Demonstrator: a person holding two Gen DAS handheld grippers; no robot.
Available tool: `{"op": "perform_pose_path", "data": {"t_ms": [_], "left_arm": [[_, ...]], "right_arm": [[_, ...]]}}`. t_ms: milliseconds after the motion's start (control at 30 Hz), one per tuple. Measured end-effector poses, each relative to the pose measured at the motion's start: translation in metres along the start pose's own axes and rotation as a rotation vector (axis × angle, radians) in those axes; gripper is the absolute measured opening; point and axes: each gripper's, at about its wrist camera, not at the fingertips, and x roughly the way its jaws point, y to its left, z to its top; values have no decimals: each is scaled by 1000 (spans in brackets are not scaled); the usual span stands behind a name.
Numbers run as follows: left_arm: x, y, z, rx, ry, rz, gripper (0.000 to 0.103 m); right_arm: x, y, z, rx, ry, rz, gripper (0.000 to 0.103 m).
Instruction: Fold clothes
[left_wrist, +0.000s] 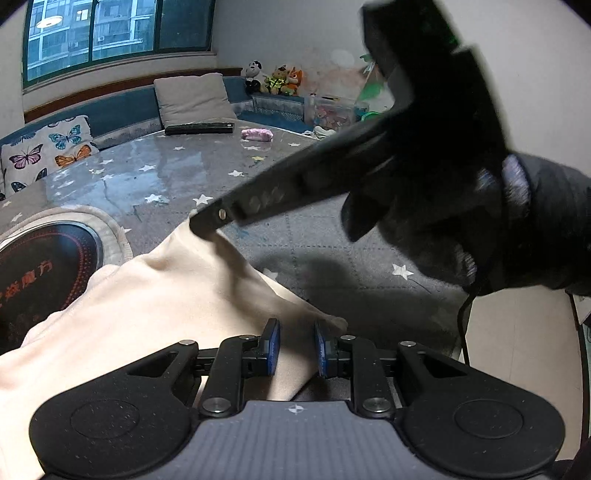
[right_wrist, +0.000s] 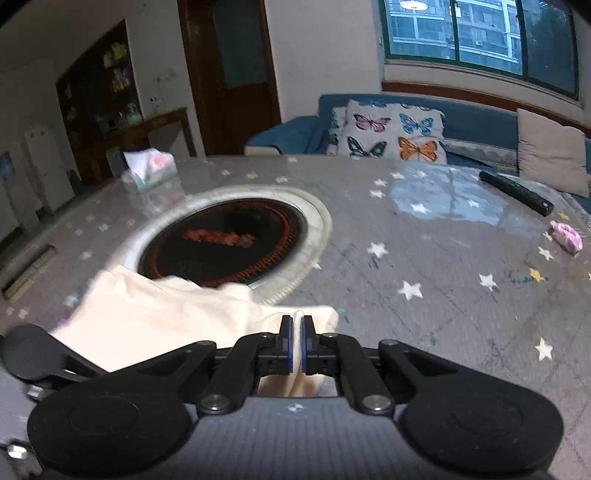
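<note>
**Grippers at the cream garment on the starred table**

Right gripper (right_wrist: 297, 345) has its blue pads clamped together on a fold of the cream garment (right_wrist: 155, 325), pinching a corner that lifts off the table (right_wrist: 424, 258); left gripper (left_wrist: 296, 349) has its pads a little apart, with the same soft cloth lying between them, and I cannot tell whether they press on it; the garment lies at the near edge of the table, spreading left and partly overlapping the round hob (right_wrist: 225, 242) sunk into the table.

Around it: a gloved hand (left_wrist: 461, 221) and dark sleeve fill the right of the left view and hide that side of the room; a black bar (right_wrist: 517, 192) and a small pink bundle (right_wrist: 567, 238) lie at the far right of the table; a tissue pack (right_wrist: 149, 168) stands far left.

Cloth is matte and creased; the table cover is glossy, grey, printed with stars; the hob is dark glass in a pale ribbed ring; a butterfly cushion (right_wrist: 391, 134) rests on the blue sofa beyond.
</note>
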Motion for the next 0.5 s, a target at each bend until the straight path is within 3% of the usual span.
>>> {"op": "perform_pose_path", "data": {"t_ms": [133,267,367,500], "left_arm": [[-12,6,-1,-35,-19,-2,23],[-38,20,-5,-65,-59,64,23],[-55,42,-8,-115,-72,145,23],[-66,80,-16,-215,-50,268,23]], "right_arm": [[9,-8,-6,28,38,-10,5],[-7,-2,-1,4,-7,-37,5],[-14,9,5,-26,-34,-7,5],[1,22,8,-50,-7,31,5]]}}
